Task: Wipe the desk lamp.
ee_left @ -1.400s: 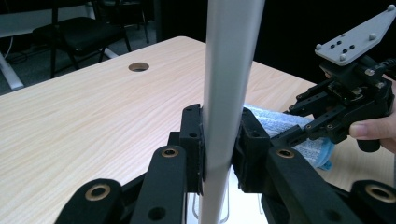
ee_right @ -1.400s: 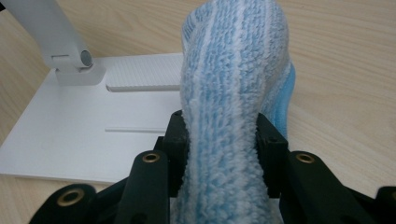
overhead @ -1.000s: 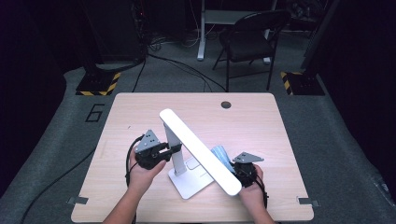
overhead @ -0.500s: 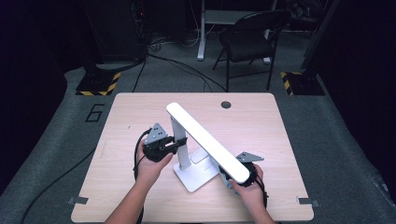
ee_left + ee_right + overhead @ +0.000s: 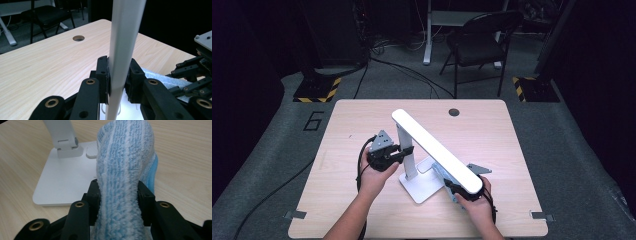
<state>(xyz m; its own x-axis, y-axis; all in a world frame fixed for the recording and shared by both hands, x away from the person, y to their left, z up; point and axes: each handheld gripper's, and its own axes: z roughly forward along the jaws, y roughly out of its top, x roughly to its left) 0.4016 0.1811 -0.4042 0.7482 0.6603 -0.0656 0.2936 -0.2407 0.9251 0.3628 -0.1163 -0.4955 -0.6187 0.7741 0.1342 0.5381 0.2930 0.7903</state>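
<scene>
With the left gripper [image 5: 117,80] clamped on its upright post, the white desk lamp [image 5: 432,150] has shifted toward mid-table, while the right gripper [image 5: 117,202], clamped on the blue cloth [image 5: 125,170], waits beside its base, ready to wipe

Right gripper [image 5: 452,186] jaws hidden under lamp head [image 5: 434,149]; cloth [image 5: 122,177] cut off at frame bottom.

Black fingers [image 5: 102,72], brass-ringed screw holes, grey three-cornered plates, black cables
</scene>
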